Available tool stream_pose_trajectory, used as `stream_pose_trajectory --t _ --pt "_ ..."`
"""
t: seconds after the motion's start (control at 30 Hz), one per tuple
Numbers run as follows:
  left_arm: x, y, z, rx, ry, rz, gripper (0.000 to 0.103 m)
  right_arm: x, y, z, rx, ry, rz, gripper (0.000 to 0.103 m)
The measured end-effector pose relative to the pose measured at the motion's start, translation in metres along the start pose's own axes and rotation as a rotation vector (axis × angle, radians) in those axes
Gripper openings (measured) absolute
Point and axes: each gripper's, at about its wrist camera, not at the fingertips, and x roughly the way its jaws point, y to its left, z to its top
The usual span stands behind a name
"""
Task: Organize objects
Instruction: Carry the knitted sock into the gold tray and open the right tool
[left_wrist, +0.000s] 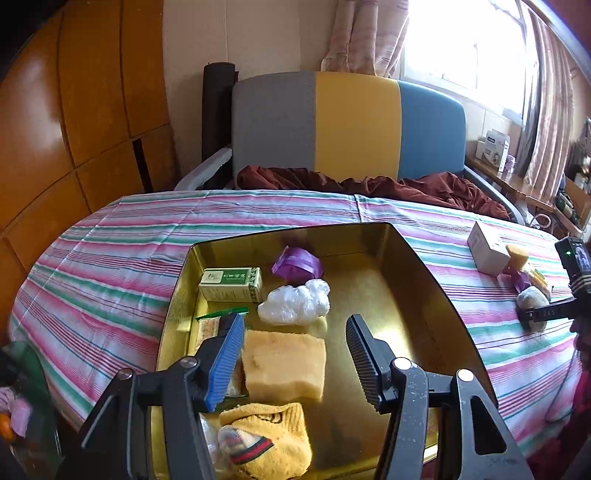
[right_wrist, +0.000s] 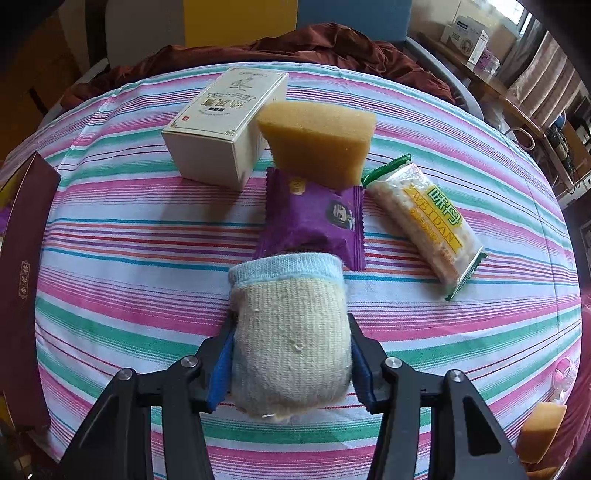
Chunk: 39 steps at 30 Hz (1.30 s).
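Note:
My left gripper is open and empty above a gold tin tray. In the tray lie a yellow sponge, a yellow sock, a white plastic bag, a purple packet and a green-and-white box. My right gripper is shut on a rolled cream sock with a blue cuff, just above the striped cloth. Beyond it lie a purple snack packet, a sponge wedge, a white box and a rice-cracker packet.
The striped tablecloth covers the table. A dark red lid lies at the left edge of the right wrist view. Another sponge piece sits at the lower right. A tricolour sofa with a maroon blanket stands behind the table.

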Motion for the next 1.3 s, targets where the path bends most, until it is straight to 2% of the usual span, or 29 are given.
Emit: stream_pose_trajectory --t 0.2,0.43,0.57,0.7,0.83,0.97,1.03,1.17,1.2,1.27,1.3 --pt "-0.001 0.01 -0.008 0.004 0.004 0.021 0.059 -0.011 0.027 -0.008 -0.032 0.013 0.083 0.053" --pt "0.0 0.029 -0.012 -0.037 0.014 0.028 0.059 -0.058 0.072 -0.002 -0.07 -0.099 0.196 0.053" --pt "-0.001 0.049 -0.01 -0.088 0.014 0.043 0.059 -0.097 0.116 0.007 -0.134 -0.17 0.291 0.053" --pt "-0.009 0.076 -0.007 -0.137 -0.007 0.089 0.059 -0.116 0.178 0.005 -0.211 -0.192 0.394 0.053" --pt "-0.012 0.101 -0.011 -0.185 -0.006 0.126 0.059 -0.105 0.239 0.007 -0.285 -0.15 0.438 0.053" --pt "-0.009 0.118 -0.018 -0.225 0.012 0.142 0.059 -0.076 0.284 0.011 -0.289 -0.089 0.391 0.054" --pt "-0.006 0.12 -0.02 -0.237 0.025 0.137 0.059 -0.061 0.296 0.015 -0.27 -0.072 0.355 0.054" --pt "-0.004 0.114 -0.022 -0.218 0.027 0.119 0.06 -0.041 0.308 0.015 -0.266 -0.026 0.387 0.057" --pt "-0.003 0.112 -0.022 -0.213 0.026 0.115 0.061 -0.043 0.307 0.013 -0.266 -0.026 0.408 0.059" --pt "-0.003 0.109 -0.023 -0.203 0.022 0.112 0.064 -0.048 0.303 0.011 -0.262 -0.045 0.441 0.07" --pt "-0.002 0.107 -0.023 -0.199 0.024 0.109 0.064 -0.051 0.299 0.01 -0.258 -0.057 0.451 0.07"
